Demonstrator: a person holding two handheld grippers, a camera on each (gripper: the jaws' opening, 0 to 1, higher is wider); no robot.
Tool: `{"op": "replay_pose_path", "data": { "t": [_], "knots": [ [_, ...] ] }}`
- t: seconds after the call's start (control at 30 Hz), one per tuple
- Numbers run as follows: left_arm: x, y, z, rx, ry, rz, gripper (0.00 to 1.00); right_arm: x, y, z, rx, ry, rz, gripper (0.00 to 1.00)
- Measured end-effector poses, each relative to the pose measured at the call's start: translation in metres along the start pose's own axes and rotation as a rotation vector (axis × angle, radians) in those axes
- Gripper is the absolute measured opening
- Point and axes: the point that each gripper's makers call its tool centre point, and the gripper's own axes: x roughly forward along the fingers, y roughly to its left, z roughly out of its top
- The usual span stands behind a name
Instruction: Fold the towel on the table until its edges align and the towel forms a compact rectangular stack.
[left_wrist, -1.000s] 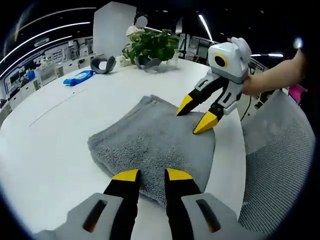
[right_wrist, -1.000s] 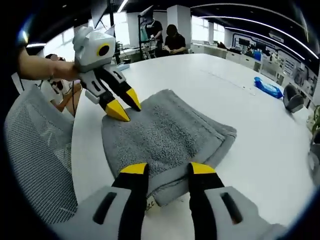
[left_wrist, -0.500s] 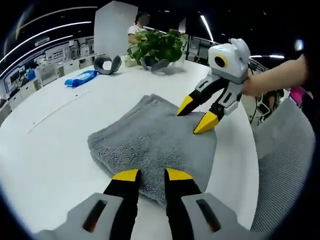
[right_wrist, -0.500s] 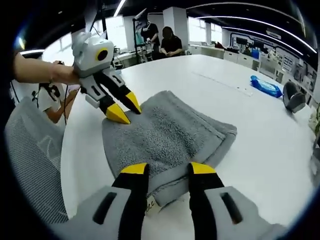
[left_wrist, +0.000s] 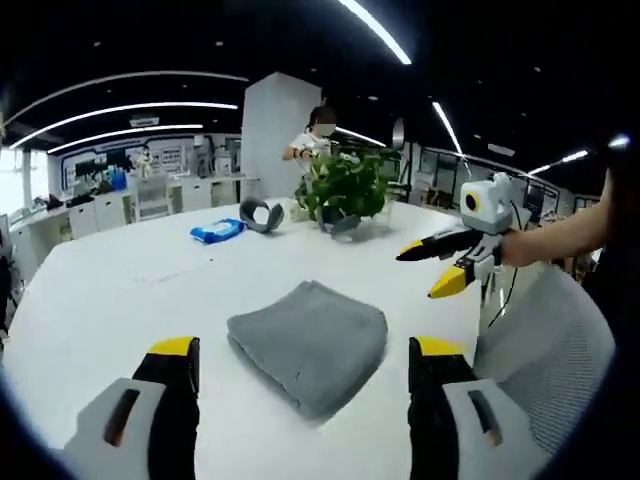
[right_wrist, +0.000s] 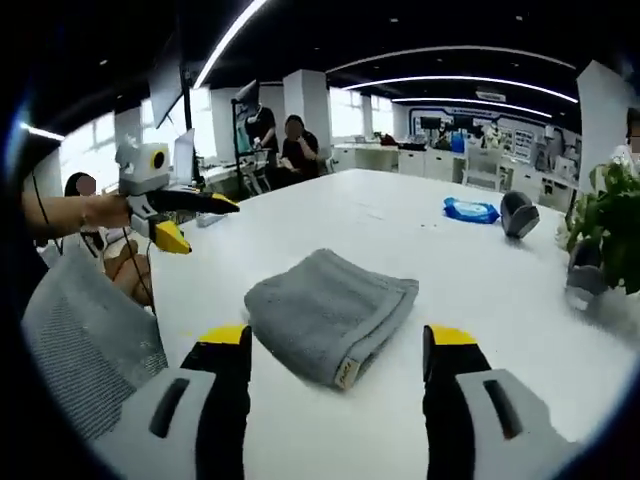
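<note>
Towel (right_wrist: 330, 311): grey, folded into a compact rectangle, lying flat on the white table (right_wrist: 500, 290), small tag at near edge.
Right gripper (right_wrist: 340, 350): jaws wide apart, above the table, clear of towel.
Left gripper (right_wrist: 193, 222): at left, held by a hand (right_wrist: 95, 211), jaws apart, well off the towel.
Background: blue packet (right_wrist: 470, 210), potted plant (right_wrist: 605, 225), mesh chair (right_wrist: 85, 340).

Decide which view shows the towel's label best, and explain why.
The right gripper view: the label shows at the towel's near corner. The left gripper view shows the folded towel from its other side, plain grey pile.
</note>
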Motion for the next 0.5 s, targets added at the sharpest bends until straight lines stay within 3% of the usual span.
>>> {"op": "replay_pose_path", "data": {
  "t": [0.1, 0.2, 0.27, 0.33, 0.4, 0.5],
  "knots": [
    [-0.031, -0.003, 0.001, 0.014, -0.009, 0.075, 0.99, -0.023, 0.004, -0.002, -0.055, 0.0, -0.034, 1.0],
    [-0.053, -0.008, 0.0, -0.015, -0.024, 0.13, 0.99, -0.044, 0.008, -0.006, -0.058, 0.006, -0.046, 0.99],
    [-0.064, -0.01, -0.002, -0.036, -0.05, 0.169, 0.99, -0.056, 0.01, -0.002, -0.078, -0.042, -0.053, 0.99],
    [-0.069, -0.011, -0.005, -0.054, -0.078, 0.203, 0.99, -0.064, 0.011, -0.004, -0.041, -0.055, -0.072, 0.99],
    [-0.069, -0.017, -0.014, -0.074, -0.06, 0.202, 0.99, -0.072, 0.012, -0.009, 0.008, -0.076, -0.11, 0.99],
    [-0.065, -0.024, -0.022, -0.088, -0.048, 0.209, 0.99, -0.075, 0.02, -0.017, 0.009, -0.086, -0.143, 0.99]
  ]
}}
